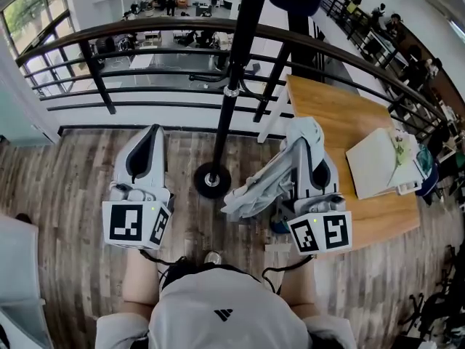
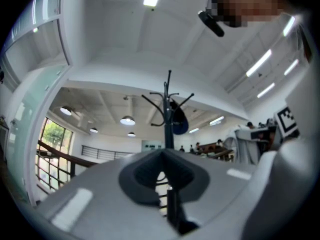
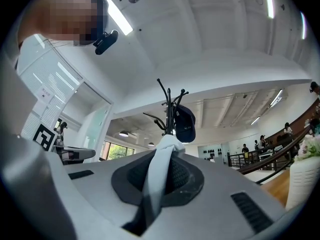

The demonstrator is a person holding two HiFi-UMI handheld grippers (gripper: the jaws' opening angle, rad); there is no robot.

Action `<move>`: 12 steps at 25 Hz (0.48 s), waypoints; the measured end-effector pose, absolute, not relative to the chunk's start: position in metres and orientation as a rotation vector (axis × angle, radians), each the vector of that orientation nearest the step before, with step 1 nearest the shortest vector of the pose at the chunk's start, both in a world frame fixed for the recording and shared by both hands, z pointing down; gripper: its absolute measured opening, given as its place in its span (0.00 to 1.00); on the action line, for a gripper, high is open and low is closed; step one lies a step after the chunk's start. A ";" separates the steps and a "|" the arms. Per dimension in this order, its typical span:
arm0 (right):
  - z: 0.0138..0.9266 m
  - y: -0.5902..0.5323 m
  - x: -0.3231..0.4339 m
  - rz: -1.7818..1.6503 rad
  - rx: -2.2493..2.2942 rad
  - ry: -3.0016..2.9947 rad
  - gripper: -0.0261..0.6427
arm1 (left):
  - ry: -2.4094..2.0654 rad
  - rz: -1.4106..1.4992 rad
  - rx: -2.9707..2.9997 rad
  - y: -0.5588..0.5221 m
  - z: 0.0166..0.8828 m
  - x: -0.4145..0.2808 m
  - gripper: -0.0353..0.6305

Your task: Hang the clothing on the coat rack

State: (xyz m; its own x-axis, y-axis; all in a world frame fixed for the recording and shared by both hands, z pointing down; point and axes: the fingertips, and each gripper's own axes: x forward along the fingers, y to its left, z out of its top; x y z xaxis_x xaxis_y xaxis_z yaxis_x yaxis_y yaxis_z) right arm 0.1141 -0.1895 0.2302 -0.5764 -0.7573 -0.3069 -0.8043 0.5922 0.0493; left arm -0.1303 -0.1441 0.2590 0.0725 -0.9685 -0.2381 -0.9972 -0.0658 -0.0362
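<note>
The black coat rack rises from its round base on the floor between my two grippers. My right gripper is shut on a pale grey garment, which drapes over the jaws and hangs down to the left. In the right gripper view the cloth sticks up between the jaws of the right gripper, with the coat rack and a dark cap on it beyond. My left gripper holds nothing, and in its own view the left gripper has its jaws together below the coat rack.
A dark curved railing runs behind the rack, with a drop to a lower floor beyond. A wooden table stands at the right with a white box on it. The person's knees are at the bottom.
</note>
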 end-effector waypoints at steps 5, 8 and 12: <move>0.239 -0.217 0.119 0.269 -1.279 2.596 0.05 | 2.017 0.178 -2.151 -0.161 0.267 -0.119 0.06; 0.245 -0.233 0.117 0.262 -1.284 2.610 0.05 | 2.029 0.173 -2.148 -0.172 0.270 -0.121 0.06; 0.250 -0.254 0.114 0.246 -1.297 2.623 0.05 | 2.033 0.161 -2.154 -0.190 0.272 -0.125 0.06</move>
State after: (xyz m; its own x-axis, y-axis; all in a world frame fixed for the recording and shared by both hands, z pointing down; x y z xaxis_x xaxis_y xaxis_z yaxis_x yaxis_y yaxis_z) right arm 0.1136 -0.2539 0.2503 -0.5928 -0.7638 -0.2552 -0.7980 0.5999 0.0581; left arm -0.1255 -0.1901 0.2718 0.0617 -0.9783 -0.1980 -0.9972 -0.0521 -0.0531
